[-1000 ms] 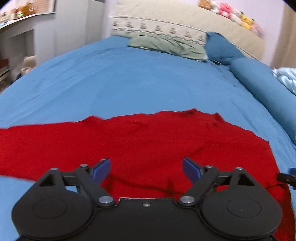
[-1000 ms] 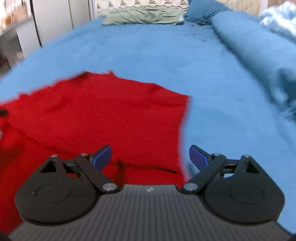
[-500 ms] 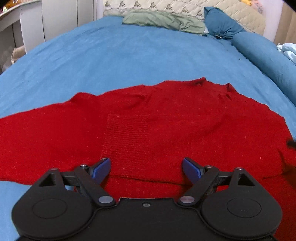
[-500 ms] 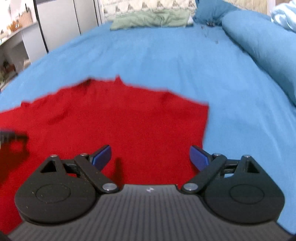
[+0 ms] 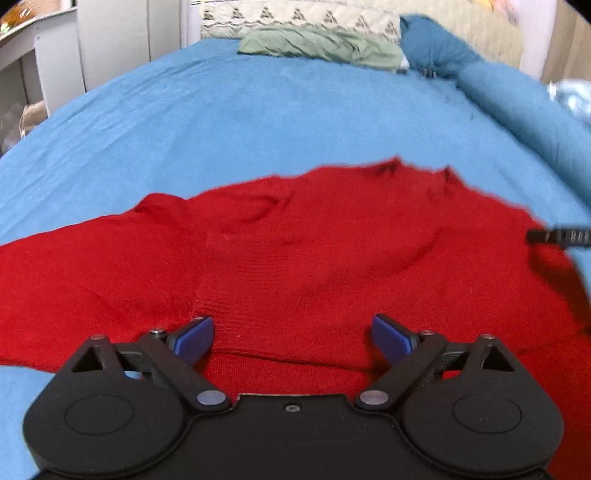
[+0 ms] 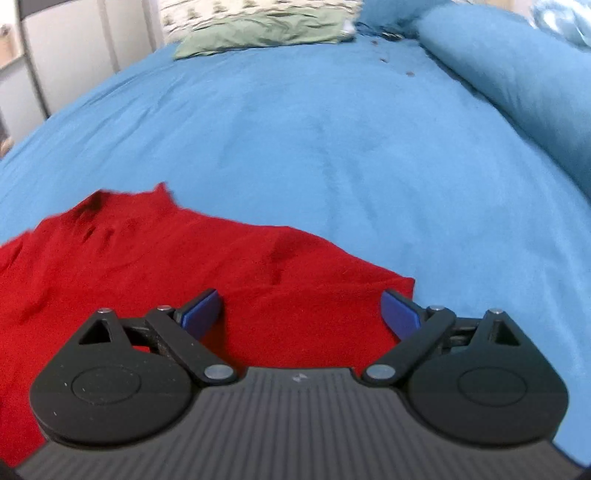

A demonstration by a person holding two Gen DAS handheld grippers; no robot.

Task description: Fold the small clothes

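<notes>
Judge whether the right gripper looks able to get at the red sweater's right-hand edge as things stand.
Probably yes: the right gripper is open, the red sweater edge lies flat on the blue sheet by its right finger, and nothing blocks it.

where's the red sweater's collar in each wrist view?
Left wrist: collar on the sweater's far edge, right of centre, above the hand-held gripper.
Right wrist: collar on the far edge, at left, the sweater filling the lower left.
Shared landmark: the green pillow at the head of the blue bed.
</notes>
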